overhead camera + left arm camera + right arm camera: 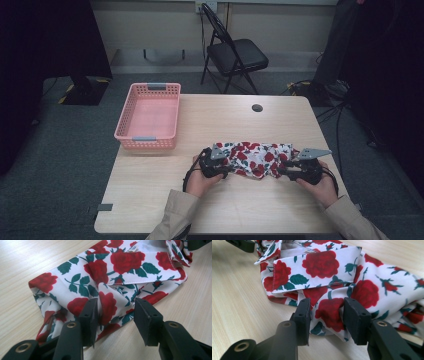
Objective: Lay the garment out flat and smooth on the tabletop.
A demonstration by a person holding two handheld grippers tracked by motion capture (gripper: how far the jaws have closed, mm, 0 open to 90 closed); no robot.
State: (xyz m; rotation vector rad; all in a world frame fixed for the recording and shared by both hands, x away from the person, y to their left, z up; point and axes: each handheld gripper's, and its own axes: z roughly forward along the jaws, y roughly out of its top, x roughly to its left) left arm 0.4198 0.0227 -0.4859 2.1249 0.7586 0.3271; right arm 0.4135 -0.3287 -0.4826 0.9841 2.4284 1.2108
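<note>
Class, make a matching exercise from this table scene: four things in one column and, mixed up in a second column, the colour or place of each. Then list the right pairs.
Things
1. basket
2. cloth
3. chair
4. table hole

Colour or place
A. black, on the floor beyond the table
B. white with red roses, between the two grippers
C. pink, at the table's far left corner
D. dark and round, near the table's far edge

Pairs: 1-C, 2-B, 3-A, 4-D
</note>
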